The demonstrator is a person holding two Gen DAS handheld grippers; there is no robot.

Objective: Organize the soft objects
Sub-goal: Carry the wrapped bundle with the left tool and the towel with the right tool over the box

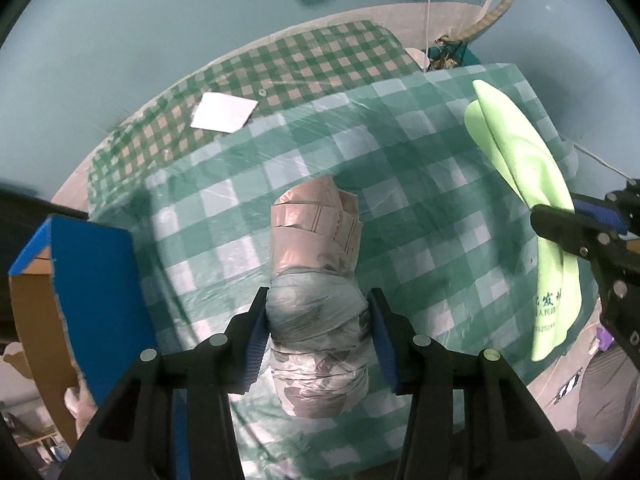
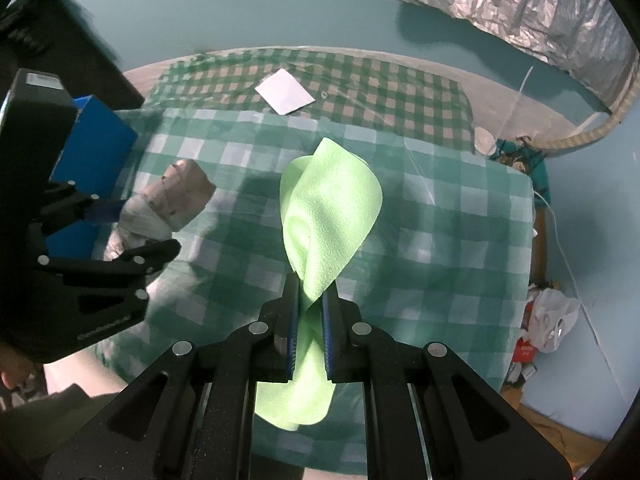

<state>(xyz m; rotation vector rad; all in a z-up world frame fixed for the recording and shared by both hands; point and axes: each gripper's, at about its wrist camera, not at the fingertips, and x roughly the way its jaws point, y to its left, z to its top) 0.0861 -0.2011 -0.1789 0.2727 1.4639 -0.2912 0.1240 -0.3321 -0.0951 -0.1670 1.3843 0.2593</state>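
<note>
Blue box: a cardboard box [image 1: 80, 280] with blue outside stands at the left edge of the left wrist view, left of the left claw. Its inside is not visible from here, so I cannot tell what is in it.

Left claw: the left claw [image 1: 318, 334] points down and its two blue pads press on both sides of a wrapped bundle [image 1: 316, 280]. It is pinching this bundle around the grey lower half.

Bundle axis: the long axis of the bundle runs away from the claw toward the upper middle of the frame, and the pink-brown end sticks out past the fingertips. The bundle seems lifted above the checked surface [image 1: 420, 200], but I cannot be sure.

Distance to box: the left claw is the nearer one to the box, which lies just to its left. I judge that the coming move turns on this.

Right claw: the right claw [image 2: 311, 320] is pressed together on a light green cloth [image 2: 332, 208]. The cloth stands up above the pads in a loose fold and hangs below them.

Cloth place: in the left wrist view the cloth is at the right edge, well apart from the box.

White paper: a white sheet [image 1: 224, 112] lies on the far checked cloth, upper left of centre.
</note>
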